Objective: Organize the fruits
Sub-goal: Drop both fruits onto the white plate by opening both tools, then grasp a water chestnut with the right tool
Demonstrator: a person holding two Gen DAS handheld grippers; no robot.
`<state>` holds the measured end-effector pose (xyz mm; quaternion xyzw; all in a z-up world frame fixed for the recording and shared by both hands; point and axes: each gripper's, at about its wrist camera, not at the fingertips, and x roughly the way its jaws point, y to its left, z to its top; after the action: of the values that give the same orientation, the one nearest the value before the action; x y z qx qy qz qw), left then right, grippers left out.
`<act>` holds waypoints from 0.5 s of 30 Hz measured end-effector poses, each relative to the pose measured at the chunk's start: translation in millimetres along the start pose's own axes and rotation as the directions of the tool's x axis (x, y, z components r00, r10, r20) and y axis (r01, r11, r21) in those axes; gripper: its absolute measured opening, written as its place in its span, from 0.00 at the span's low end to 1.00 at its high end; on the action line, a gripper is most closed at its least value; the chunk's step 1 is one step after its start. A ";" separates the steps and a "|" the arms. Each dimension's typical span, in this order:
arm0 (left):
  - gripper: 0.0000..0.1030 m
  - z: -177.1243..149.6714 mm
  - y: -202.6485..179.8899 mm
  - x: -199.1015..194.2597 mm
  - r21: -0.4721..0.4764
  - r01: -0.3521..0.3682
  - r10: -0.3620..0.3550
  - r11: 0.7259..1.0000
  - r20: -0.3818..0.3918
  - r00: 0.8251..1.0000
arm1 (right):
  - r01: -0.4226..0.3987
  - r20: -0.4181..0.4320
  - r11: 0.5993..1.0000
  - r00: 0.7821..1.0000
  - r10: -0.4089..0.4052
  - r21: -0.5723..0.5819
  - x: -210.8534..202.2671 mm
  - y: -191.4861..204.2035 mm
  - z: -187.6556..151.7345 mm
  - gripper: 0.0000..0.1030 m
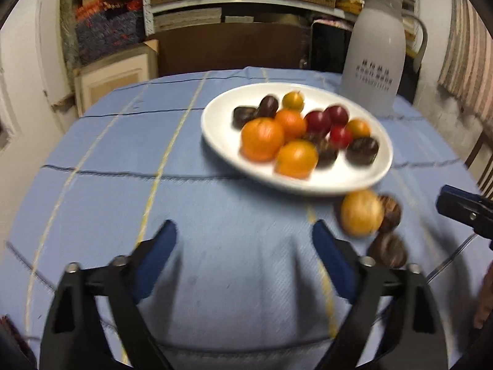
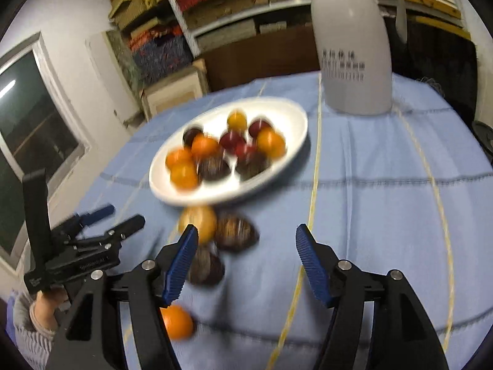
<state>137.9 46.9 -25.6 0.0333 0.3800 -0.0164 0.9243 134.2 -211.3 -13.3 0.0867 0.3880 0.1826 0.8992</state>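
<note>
A white plate (image 1: 215, 135) (image 2: 286, 117) on the blue tablecloth holds several oranges, red plums and dark fruits. Loose on the cloth in front of it lie a yellow-orange fruit (image 1: 362, 212) (image 2: 198, 222), two dark brown fruits (image 1: 389, 212) (image 2: 236, 231) (image 1: 387, 250) (image 2: 205, 267), and an orange (image 2: 177, 322) nearer me. My left gripper (image 1: 245, 246) is open and empty over bare cloth, left of the loose fruits. My right gripper (image 2: 246, 248) is open and empty, its left finger (image 2: 181, 259) beside the loose fruits. The left gripper also shows in the right wrist view (image 2: 120, 219).
A tall white jug (image 1: 374, 55) (image 2: 354, 46) stands behind the plate at the back right. Shelves with stacked boxes and textiles fill the wall behind the table. A window (image 2: 27, 129) is on the left. The right gripper's tip (image 1: 462, 209) shows at the left wrist view's right edge.
</note>
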 end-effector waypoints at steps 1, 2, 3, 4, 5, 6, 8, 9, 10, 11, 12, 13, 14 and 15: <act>0.88 -3.6 -0.3 -2.4 0.011 -0.019 0.019 1.000 0.003 1.000 | 0.000 -0.009 1.000 1.000 0.000 -0.018 -0.1 4.3 -5.2 0.65; 0.89 -6.9 -0.6 -4.9 0.016 -0.027 0.027 1.000 0.006 1.000 | -0.003 -0.016 0.999 1.000 0.002 -0.045 0.1 10.6 -9.0 0.65; 0.90 -8.6 0.3 -6.0 0.013 -0.026 0.026 1.000 0.008 1.000 | -0.006 -0.017 0.998 1.000 0.005 -0.066 0.1 15.3 -11.0 0.65; 0.91 -9.5 0.8 -6.4 0.011 -0.025 0.025 1.000 0.008 1.000 | -0.007 -0.017 0.997 1.000 0.006 -0.082 0.4 19.7 -12.6 0.65; 0.91 -11.1 1.4 -6.2 0.010 -0.026 0.026 1.000 0.006 1.000 | -0.004 -0.023 0.995 1.000 0.002 -0.098 2.4 24.1 -14.5 0.65; 0.91 -11.7 1.6 -5.1 0.011 -0.030 0.030 0.999 0.001 1.000 | -0.002 -0.029 0.995 1.000 -0.001 -0.104 4.2 26.2 -15.1 0.65; 0.91 -12.0 2.0 -2.8 0.009 -0.031 0.031 0.999 -0.009 0.999 | 0.006 -0.051 0.994 0.999 -0.012 -0.112 9.7 28.4 -18.1 0.65; 0.92 -12.0 2.2 -1.4 0.008 -0.029 0.029 1.000 -0.016 0.999 | 0.009 -0.060 0.993 0.998 -0.016 -0.114 12.3 29.1 -19.9 0.65; 0.92 -10.7 2.5 0.2 0.008 -0.029 0.029 1.000 -0.021 0.999 | 0.011 -0.068 0.993 0.997 -0.019 -0.118 14.7 30.7 -20.5 0.65; 0.93 -10.6 2.0 1.4 0.007 -0.031 0.031 1.000 -0.026 0.999 | 0.015 -0.075 0.992 0.997 -0.024 -0.122 17.3 33.2 -20.6 0.65; 0.93 -10.0 1.6 2.3 0.007 -0.033 0.033 0.999 -0.030 0.999 | 0.018 -0.079 0.992 0.997 -0.028 -0.125 19.2 35.0 -21.1 0.65; 0.93 -9.7 1.5 2.6 0.007 -0.034 0.035 0.999 -0.032 0.999 | 0.020 -0.086 0.991 0.996 -0.031 -0.129 22.2 37.7 -21.4 0.65; 0.93 -9.5 1.0 2.5 0.007 -0.034 0.034 0.999 -0.032 0.999 | 0.019 -0.092 0.991 0.995 -0.031 -0.132 23.9 38.7 -22.3 0.65; 0.93 -9.6 0.9 2.2 0.007 -0.035 0.035 0.999 -0.031 0.999 | 0.019 -0.100 0.991 0.994 -0.032 -0.134 26.7 40.4 -22.5 0.65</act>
<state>132.8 48.4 -33.9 0.0433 0.3937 -0.0011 0.9182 124.1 -163.3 -34.4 0.0119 0.4216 0.2007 0.8842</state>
